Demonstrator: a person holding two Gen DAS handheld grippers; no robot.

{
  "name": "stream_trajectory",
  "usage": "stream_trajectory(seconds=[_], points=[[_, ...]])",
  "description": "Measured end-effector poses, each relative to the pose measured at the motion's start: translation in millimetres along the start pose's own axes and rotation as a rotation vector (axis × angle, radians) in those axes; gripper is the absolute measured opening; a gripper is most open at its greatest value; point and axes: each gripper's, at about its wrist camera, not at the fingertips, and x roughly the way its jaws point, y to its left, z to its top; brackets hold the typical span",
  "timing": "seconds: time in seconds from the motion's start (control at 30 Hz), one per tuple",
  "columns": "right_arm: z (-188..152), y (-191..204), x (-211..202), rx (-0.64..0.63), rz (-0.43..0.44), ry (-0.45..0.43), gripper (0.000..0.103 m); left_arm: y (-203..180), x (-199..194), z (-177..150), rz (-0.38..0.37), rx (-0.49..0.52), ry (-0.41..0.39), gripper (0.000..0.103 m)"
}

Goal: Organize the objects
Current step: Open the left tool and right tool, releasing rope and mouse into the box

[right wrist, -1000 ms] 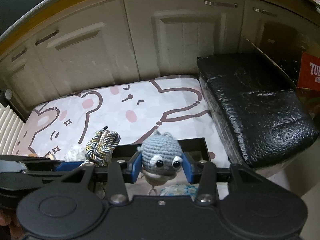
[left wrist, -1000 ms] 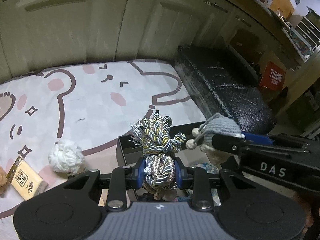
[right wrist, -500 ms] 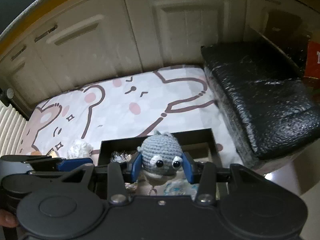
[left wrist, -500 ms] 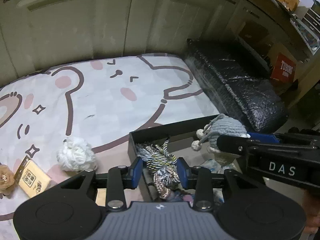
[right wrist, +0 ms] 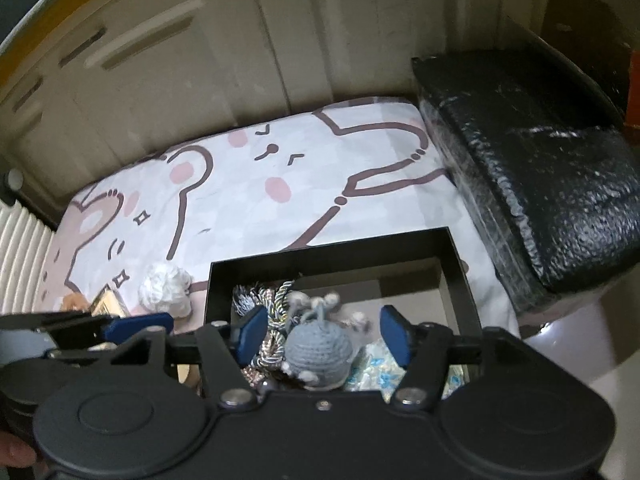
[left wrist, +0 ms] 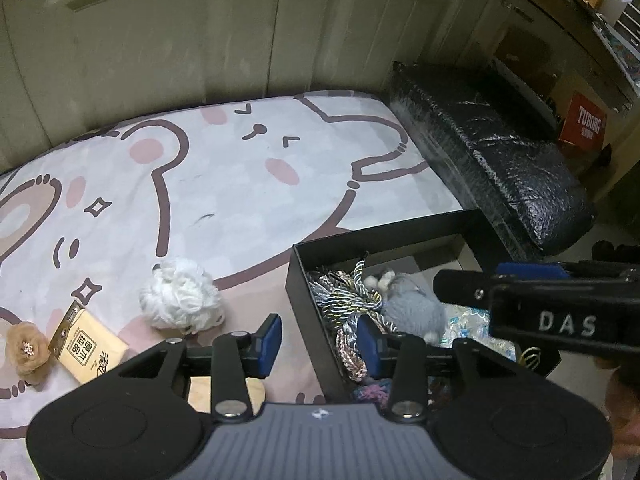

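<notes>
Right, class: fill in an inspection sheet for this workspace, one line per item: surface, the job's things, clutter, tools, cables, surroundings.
Surface: cartoon bear mat on the floor.
Job's things: black box holds a braided cord bundle and a grey knitted toy, both lying loose.
Clutter: white yarn ball, yellow packet and beige fabric flower wait on the mat.
Tools: left tool and right tool both opening, pads pressing on nothing.
Cables: nothing seen.
Surroundings: cream cabinet doors, black wrapped bundle, red carton.
</notes>
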Motion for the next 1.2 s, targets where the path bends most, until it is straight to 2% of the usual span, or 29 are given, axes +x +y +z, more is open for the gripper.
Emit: stream_trajectory(seconds=[0.3,0.8,1.07,1.2], points=[[-1.3,-5.6,-10.2,0.037,-0.030,-0.020,0.062,-6.2,-7.8,0.2,0.005,0.001,-0.007,0.043],[-14.3,-21.3,-52.6,0.081,-0.119,-0.095,0.062,-19.6,-38.9,-1.3,0.014,-0.005,-0.060,0.045],[-23.7,-29.1,-72.1,0.118,-0.154,-0.129,0.063,-34.6,-53.5,-3.2,0.014,0.009,-0.083,0.057],[-27.2,-29.0,-78.0,0.120,-0.188,-0.129,0.072,-38.5,-56.9,-6.1,0.043,0.008,-0.083,0.081]])
